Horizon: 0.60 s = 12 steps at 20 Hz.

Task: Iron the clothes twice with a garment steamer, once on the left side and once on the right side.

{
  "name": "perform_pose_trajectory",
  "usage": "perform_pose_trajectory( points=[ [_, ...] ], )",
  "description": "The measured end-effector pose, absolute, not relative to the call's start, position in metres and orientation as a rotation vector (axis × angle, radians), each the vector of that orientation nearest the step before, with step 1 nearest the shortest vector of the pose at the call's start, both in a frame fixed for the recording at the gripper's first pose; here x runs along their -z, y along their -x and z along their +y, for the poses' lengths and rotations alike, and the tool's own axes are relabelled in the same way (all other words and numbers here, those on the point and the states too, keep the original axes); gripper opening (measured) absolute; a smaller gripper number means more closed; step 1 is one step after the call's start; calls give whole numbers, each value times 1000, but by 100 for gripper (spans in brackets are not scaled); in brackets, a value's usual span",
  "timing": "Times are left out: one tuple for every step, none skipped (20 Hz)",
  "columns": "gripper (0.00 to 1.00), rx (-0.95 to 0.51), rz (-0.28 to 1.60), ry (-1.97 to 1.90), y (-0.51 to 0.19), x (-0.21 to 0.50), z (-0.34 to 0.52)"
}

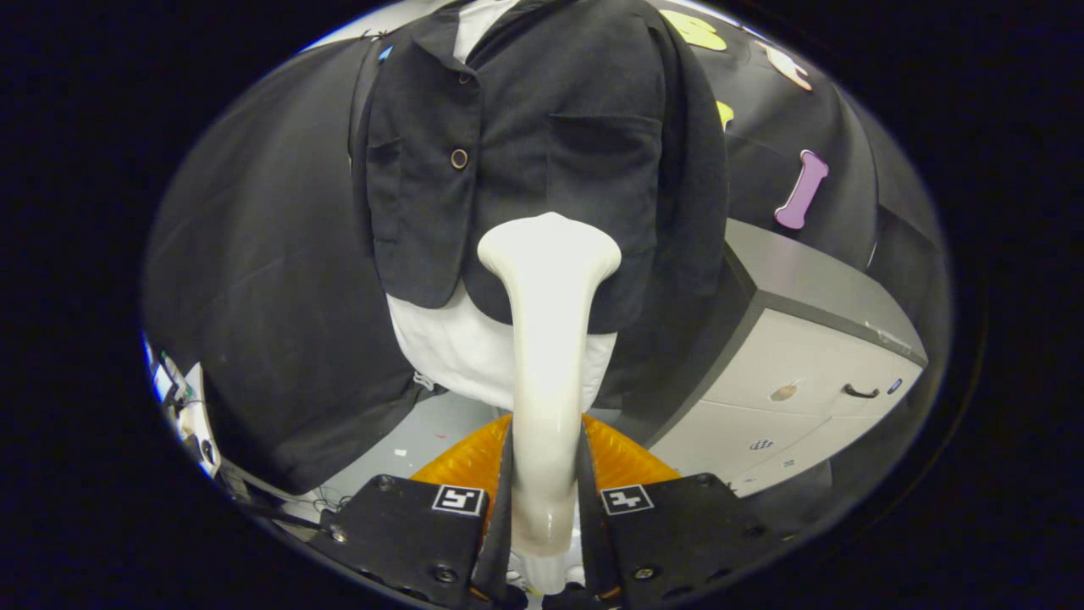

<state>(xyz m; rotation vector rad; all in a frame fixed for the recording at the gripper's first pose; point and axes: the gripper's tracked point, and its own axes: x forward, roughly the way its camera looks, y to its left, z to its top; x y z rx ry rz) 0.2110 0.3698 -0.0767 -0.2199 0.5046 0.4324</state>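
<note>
A cloth-walled recording booth with a white drawer cabinet (813,373) and loose cables (182,398) on the floor.

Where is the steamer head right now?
In the gripper view, the steamer head sits ahead of the fingers, which clamp its handle, against the black jacket's lower front, below the breast pocket.

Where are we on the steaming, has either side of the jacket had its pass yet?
Done: the gripper is shut on the steamer handle. In hand: the steamer head is up against the black jacket, low on the panel with the chest pocket. Left: I cannot tell whether either side has had its pass.
</note>
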Motion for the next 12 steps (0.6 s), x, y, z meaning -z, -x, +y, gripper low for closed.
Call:
perform_pose_trajectory(
  points=[
    [37, -433, 499, 218, -210, 73, 369],
    [37, -433, 493, 211, -209, 67, 368],
    [37, -433, 482, 205, -208, 59, 367],
    [37, -435, 468, 201, -207, 49, 366],
    [37, -437, 450, 190, -205, 39, 365],
    [37, -442, 431, 184, -203, 27, 366],
    [36, -445, 410, 178, -201, 16, 366],
    [37, -450, 390, 172, -199, 4, 367],
    [37, -455, 371, 165, -196, -10, 370],
    [37, -458, 348, 160, -193, -23, 372],
    [37, -461, 327, 154, -190, -36, 374],
    [37, -468, 307, 142, -187, -50, 378]
  ],
)
